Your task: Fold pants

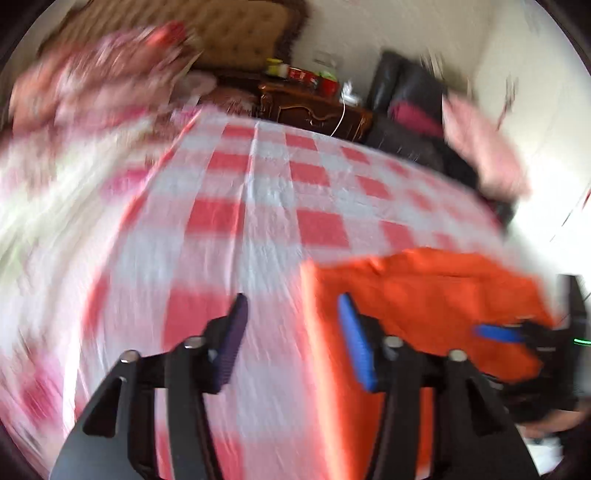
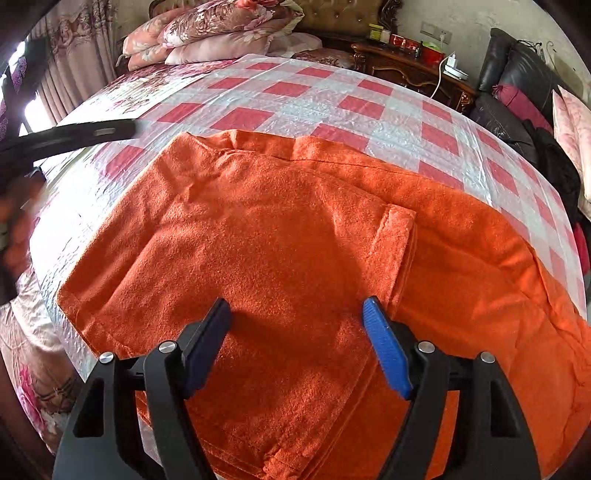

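The orange pants (image 2: 280, 229) lie folded flat on the red-and-white checked sheet (image 2: 295, 107) that covers the bed, a pocket flap (image 2: 397, 240) facing up. My right gripper (image 2: 295, 301) hovers open just over the near part of the cloth, with nothing pinched. In the blurred left wrist view, my left gripper (image 1: 293, 297) is open above the bare sheet (image 1: 258, 206), just left of the pants' left edge (image 1: 424, 302), and holds nothing. The right gripper's blue pad (image 1: 498, 332) shows over the pants at the right. A black finger of the left gripper (image 2: 74, 136) shows at the left.
Floral quilts and pillows (image 2: 214, 33) are piled at the head of the bed. A carved wooden nightstand (image 2: 410, 70) with jars and a charger stands behind it. A black sofa (image 2: 517, 74) with cushions runs along the right side. Curtains (image 2: 74, 55) hang at the left.
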Demonstrator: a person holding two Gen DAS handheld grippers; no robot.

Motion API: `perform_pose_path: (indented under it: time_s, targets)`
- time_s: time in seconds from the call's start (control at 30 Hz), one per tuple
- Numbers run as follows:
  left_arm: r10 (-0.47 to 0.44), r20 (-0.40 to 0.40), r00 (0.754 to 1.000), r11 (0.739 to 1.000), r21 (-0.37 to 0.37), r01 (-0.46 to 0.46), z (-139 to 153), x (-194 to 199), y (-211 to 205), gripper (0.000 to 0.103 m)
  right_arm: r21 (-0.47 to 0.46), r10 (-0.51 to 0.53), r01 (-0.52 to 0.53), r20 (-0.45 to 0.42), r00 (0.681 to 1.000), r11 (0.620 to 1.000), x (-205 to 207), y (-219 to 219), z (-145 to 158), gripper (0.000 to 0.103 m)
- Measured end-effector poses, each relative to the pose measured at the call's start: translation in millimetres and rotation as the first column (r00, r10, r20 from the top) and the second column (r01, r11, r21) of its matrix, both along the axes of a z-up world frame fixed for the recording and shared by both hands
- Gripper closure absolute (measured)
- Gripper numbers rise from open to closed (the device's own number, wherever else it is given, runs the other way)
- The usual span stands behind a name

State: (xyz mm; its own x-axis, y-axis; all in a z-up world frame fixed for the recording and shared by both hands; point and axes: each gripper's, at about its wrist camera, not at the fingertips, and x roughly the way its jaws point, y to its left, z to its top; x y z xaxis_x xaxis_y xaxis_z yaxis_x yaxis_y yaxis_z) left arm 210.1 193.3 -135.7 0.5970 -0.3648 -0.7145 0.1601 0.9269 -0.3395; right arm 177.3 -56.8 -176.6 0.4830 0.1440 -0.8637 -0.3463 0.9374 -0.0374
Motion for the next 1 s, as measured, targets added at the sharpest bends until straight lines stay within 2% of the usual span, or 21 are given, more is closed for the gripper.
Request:
perform_pose_path:
  time_s: [0.03,0.07,0.1,0.2,0.27,0.37,0.43,0.57,0.7,0.77,0.8,0.87,0.9,1.0]
  targets:
    - [0.013,-0.033,0.999,0.996,-0.085,-0.015,-6.2,-22.6,9.1,0.052,-0.003,0.002,-0.002,0.005,1.000,1.000,-0.8,1.0,-0.2,0.027]
    - [0.020,-0.044,0.999,0.990,-0.138,-0.026,-10.5,-36.6,13.6,0.052,-0.002,0.002,-0.002,0.010,1.000,1.000,-1.3,1.5,-0.7,0.026]
    - [0.025,-0.063,0.998,0.976,-0.214,-0.038,-17.7,-55.4,17.7,0.052,0.001,0.000,0.000,0.013,1.000,1.000,-2.2,1.8,-0.9,0.025]
    - [0.032,-0.135,0.990,0.945,-0.320,-0.074,-44.9,-82.9,18.3,0.053,0.002,-0.002,0.002,0.019,1.000,1.000,-2.4,2.5,-1.8,0.024]
    - [0.053,-0.131,0.990,0.909,-0.403,-0.101,-53.8,-95.0,20.9,0.055,0.004,-0.003,0.003,0.017,1.000,1.000,-2.1,2.8,-1.9,0.023]
    - [0.067,-0.183,0.981,0.887,-0.439,-0.143,-59.6,-92.1,26.5,0.066,0.002,-0.001,0.001,0.018,1.000,1.000,-3.3,2.7,-2.1,0.023]
    - [0.031,-0.230,0.973,0.851,-0.504,-0.146,-64.0,-85.4,26.5,0.067,0.001,-0.001,0.001,0.017,1.000,1.000,-3.4,3.1,-1.9,0.023]
    - [0.013,-0.296,0.955,0.809,-0.559,-0.184,-71.3,-81.5,25.6,0.067,0.001,-0.005,0.005,0.025,1.000,1.000,-4.1,3.2,-1.7,0.023]
    - [-0.010,-0.358,0.934,0.730,-0.641,-0.238,-80.2,-82.8,28.6,0.067,0.002,-0.006,0.006,0.028,1.000,1.000,-4.9,2.9,-2.4,0.023]
    - [-0.040,-0.377,0.925,0.681,-0.688,-0.251,-84.3,-85.4,28.8,0.067,0.003,-0.004,0.004,0.026,1.000,1.000,-4.8,2.6,-2.5,0.023]
    - [-0.051,-0.389,0.920,0.666,-0.700,-0.259,-87.5,-85.7,27.0,0.067,0.002,-0.004,0.004,0.025,1.000,1.000,-4.9,2.7,-2.4,0.023]
    - [-0.078,-0.419,0.905,0.648,-0.711,-0.274,-95.6,-86.7,21.8,0.067,0.004,-0.001,0.001,0.024,1.000,1.000,-5.1,2.1,-2.4,0.023]
    - [-0.079,-0.415,0.906,0.639,-0.719,-0.273,-96.8,-88.1,21.1,0.067,0.005,0.000,0.000,0.024,1.000,1.000,-5.0,2.0,-2.4,0.023]
    - [-0.045,-0.388,0.921,0.649,-0.712,-0.269,-91.6,-91.0,21.8,0.067,0.007,0.004,-0.005,0.027,1.000,1.000,-5.9,1.9,-2.6,0.023]
